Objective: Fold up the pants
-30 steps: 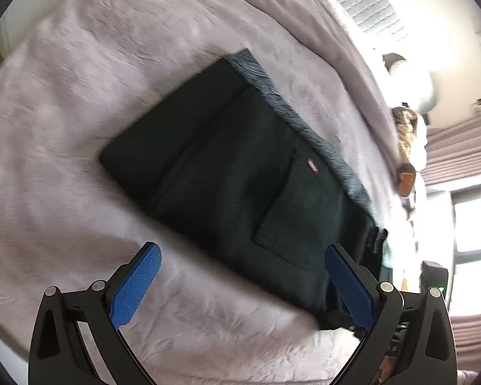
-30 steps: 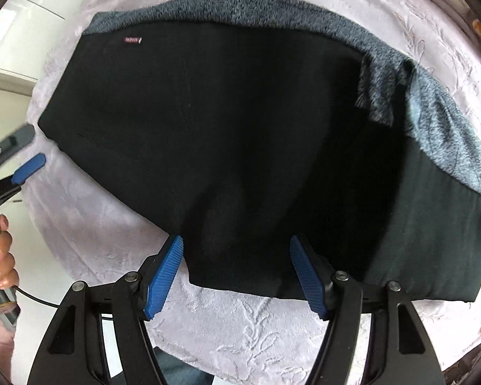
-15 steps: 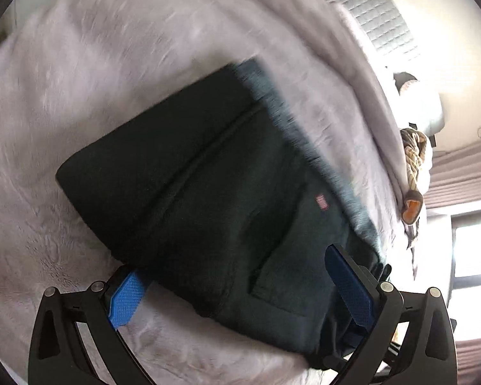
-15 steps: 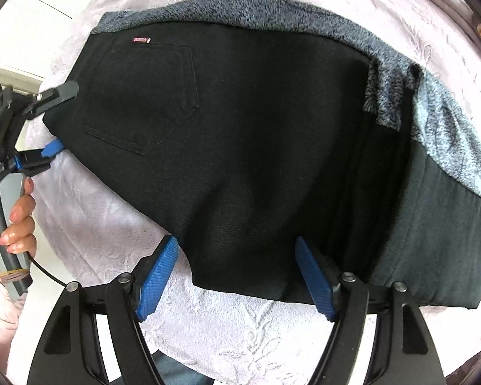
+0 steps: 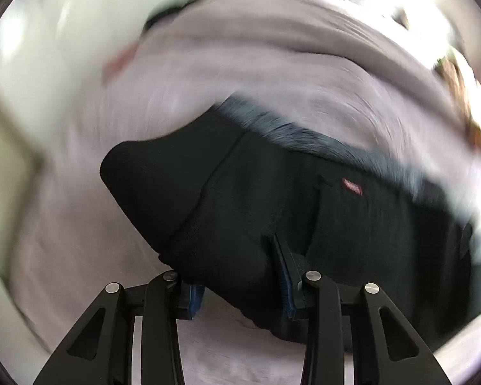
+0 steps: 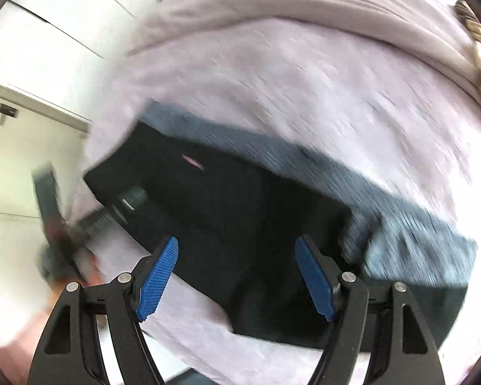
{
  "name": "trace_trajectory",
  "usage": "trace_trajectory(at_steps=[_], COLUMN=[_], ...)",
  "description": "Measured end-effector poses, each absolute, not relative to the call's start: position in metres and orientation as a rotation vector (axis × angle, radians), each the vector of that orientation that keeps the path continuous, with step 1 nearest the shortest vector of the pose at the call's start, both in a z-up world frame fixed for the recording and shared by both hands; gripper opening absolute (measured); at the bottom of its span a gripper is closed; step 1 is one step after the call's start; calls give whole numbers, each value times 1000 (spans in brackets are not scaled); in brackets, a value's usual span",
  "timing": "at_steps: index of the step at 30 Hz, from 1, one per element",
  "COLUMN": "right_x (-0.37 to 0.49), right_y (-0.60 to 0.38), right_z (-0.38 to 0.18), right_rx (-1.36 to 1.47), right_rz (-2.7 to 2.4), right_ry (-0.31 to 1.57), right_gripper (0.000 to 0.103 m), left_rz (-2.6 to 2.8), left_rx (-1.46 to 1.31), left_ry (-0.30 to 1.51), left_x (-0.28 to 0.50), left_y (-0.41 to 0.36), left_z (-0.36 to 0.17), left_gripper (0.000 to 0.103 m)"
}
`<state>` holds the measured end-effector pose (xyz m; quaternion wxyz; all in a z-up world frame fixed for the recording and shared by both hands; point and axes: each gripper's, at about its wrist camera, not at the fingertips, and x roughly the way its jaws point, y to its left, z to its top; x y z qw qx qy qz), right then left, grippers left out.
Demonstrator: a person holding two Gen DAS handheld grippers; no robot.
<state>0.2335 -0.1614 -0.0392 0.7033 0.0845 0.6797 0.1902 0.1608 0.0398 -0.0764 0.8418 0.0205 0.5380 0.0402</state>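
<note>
The left gripper (image 5: 240,276) pinches a thick fold of the black pants (image 5: 304,218) at their near edge, its blue pads (image 5: 285,284) drawn close together with the dark cloth bunched between them and bulging forward over the fingers. The right gripper (image 6: 237,276) is spread wide, its two blue ribbed pads (image 6: 158,276) standing well apart above the near edge of the same pants (image 6: 240,218), with no cloth caught between them. The pants lie folded on a pale lilac bedspread (image 5: 272,64) that covers the bed, close to the bed's near edge, their length running across the view. A small pink label (image 5: 352,187) shows on the seat of the garment beside the seam of a back pocket, and a strip of grey-blue lining (image 5: 304,131) runs along the far edge of the black cloth. In the right wrist view the same label (image 6: 194,161) appears toward the garment's left end, the lining (image 6: 400,234) widens toward the right, and the left gripper (image 6: 112,218) shows as a dark blur at the garment's left end, near the bed's left edge. Both views are heavily smeared by motion. A white wall (image 6: 48,48) shows beyond the left side of the bed.
</note>
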Motion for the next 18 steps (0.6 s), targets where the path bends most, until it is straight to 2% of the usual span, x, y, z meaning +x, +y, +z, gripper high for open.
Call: trace_trajectory(at_steps=[2, 6, 13, 17, 18], right_x=[258, 297, 318, 308, 308], right_y=[-145, -80, 54, 95, 98], right_z=[-35, -37, -66, -97, -105], right_rx=[236, 214, -51, -232, -262], right_rz=[496, 663, 858, 838, 825], right_ry=[1539, 1678, 1858, 1969, 1996], right_gripper=[79, 80, 80, 80, 77], left_rz=[87, 96, 102, 101, 102], left_rx=[213, 255, 289, 288, 295], left_ry=[1094, 1088, 1072, 1063, 1063], left_x=[155, 153, 148, 146, 146], left_y=[18, 15, 18, 16, 14], left_z=[-77, -80, -78, -74, -73], left_gripper=[39, 39, 39, 39, 39])
